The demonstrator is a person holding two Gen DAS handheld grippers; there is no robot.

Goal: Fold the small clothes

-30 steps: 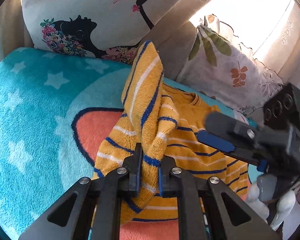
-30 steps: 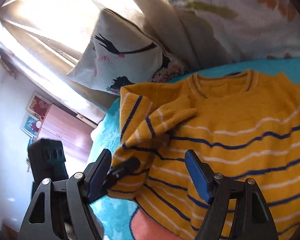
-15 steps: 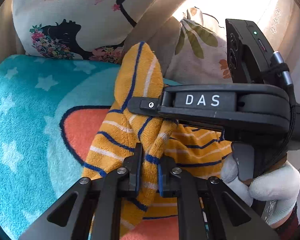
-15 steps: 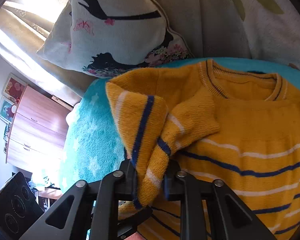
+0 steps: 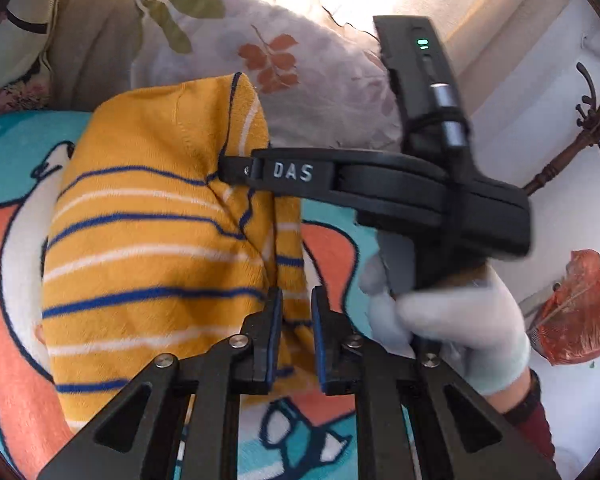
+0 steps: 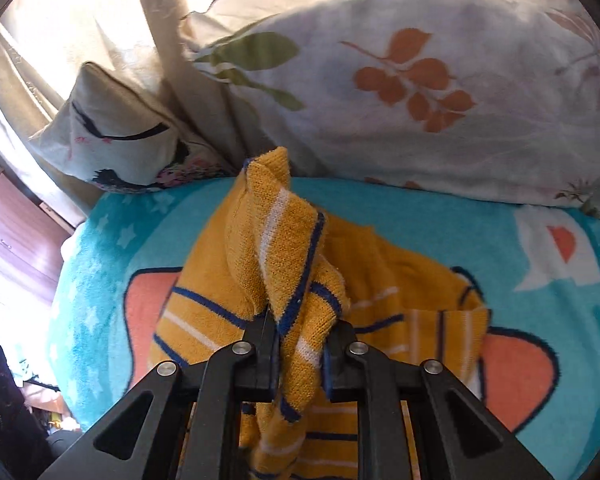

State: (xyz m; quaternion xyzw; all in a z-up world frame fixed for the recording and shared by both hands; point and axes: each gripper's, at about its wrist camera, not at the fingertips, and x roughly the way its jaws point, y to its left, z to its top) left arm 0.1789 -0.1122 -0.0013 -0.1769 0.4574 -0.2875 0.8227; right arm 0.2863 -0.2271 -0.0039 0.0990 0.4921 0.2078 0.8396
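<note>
Right wrist view shows the right gripper (image 6: 300,340) with jaws clamped on a fold of the striped sweater (image 6: 276,256) above the blanket (image 6: 440,224), while the left gripper (image 5: 294,320) also pinches its edge

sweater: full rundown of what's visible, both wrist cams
The sweater is small, mustard-yellow knit with navy and white stripes and navy trim. It lies partly folded on the teal and orange cartoon blanket, one side doubled over. The left gripper pinches the folded edge; the right gripper is shut on a lifted, bunched fold. Its far end nears the leaf-print pillow.
</note>
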